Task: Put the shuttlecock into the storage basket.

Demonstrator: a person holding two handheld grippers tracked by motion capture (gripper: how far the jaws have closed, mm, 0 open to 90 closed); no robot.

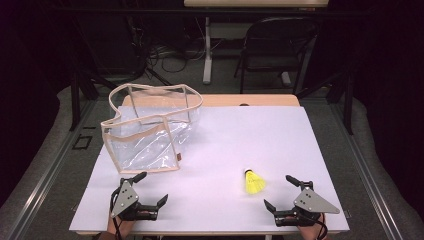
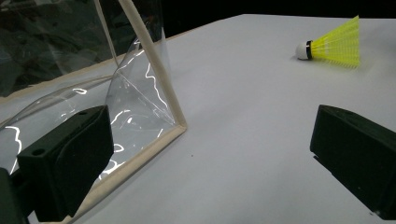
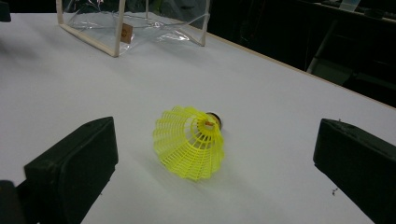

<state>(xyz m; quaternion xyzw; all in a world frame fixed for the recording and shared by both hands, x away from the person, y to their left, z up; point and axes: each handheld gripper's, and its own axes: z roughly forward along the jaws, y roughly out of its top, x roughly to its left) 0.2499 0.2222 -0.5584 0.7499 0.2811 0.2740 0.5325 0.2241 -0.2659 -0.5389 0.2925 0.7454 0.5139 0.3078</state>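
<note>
- Yellow plastic mesh forms the skirt of the shuttlecock, which lies on its side on the white table, just ahead of the right gripper and centred between its two black jaws in the right gripper view; the open skirt faces the camera, the cork tip points away.
- Both jaws of the right gripper stand released, wide apart, with nothing between the pads; the shuttlecock is ahead of them, untouched.
- Judged from this layout, the step in hand is picking up the shuttlecock, probably to put it into the clear bag.
- To do it well, I would advance the right gripper straight ahead and low until the jaws flank the skirt near the cork, then close gently; the mesh looks springy and light, so a hard pinch could deform it or flick it away.
- The left gripper rests near the table's near edge, its jaws equally released and empty; the beige-trimmed corner of the bag sits just ahead of its left-hand jaw, the shuttlecock far off beyond its right-hand jaw.
- Both hands hold the grippers low and roughly level, pointing forward across the table.
</note>
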